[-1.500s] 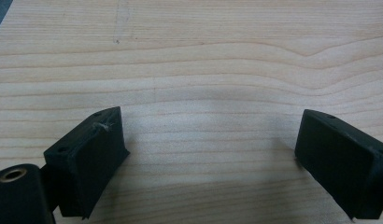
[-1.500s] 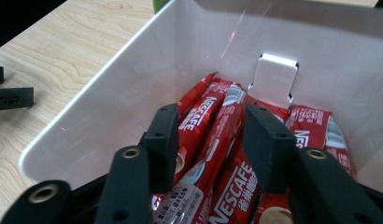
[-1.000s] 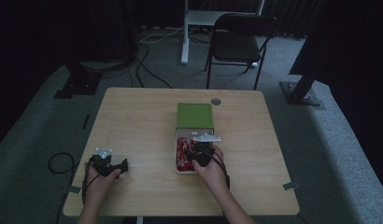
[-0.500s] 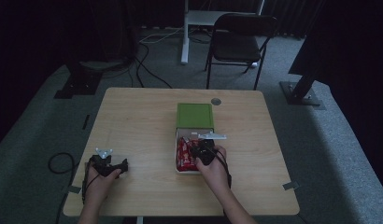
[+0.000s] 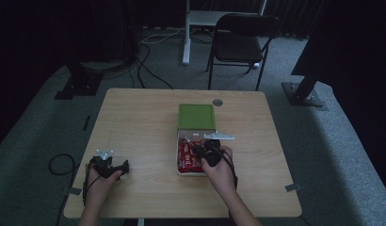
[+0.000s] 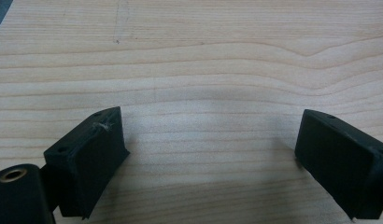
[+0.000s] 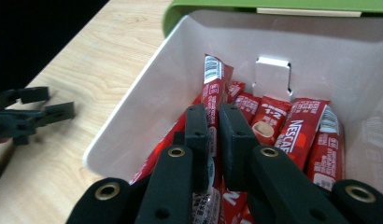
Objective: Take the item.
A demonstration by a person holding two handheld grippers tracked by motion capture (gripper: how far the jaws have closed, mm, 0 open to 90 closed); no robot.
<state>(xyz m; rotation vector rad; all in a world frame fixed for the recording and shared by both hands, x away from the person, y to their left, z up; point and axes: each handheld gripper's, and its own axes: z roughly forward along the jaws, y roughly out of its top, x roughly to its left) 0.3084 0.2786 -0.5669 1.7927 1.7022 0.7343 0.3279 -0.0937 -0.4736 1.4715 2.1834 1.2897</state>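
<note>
Fingers (image 7: pixel 234 140) of the right gripper (image 7: pixel 214 123) have just closed on one Nescafé coffee stick (image 7: pixel 214 88), pinched midway to lift it from the white box (image 7: pixel 133 121); left gripper (image 6: pixel 208 140) rests wide open.

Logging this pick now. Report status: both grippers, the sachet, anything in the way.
Right gripper shut on one red coffee sachet, raised above the others in the white box. Left gripper open over bare table. Nothing in the way.
</note>
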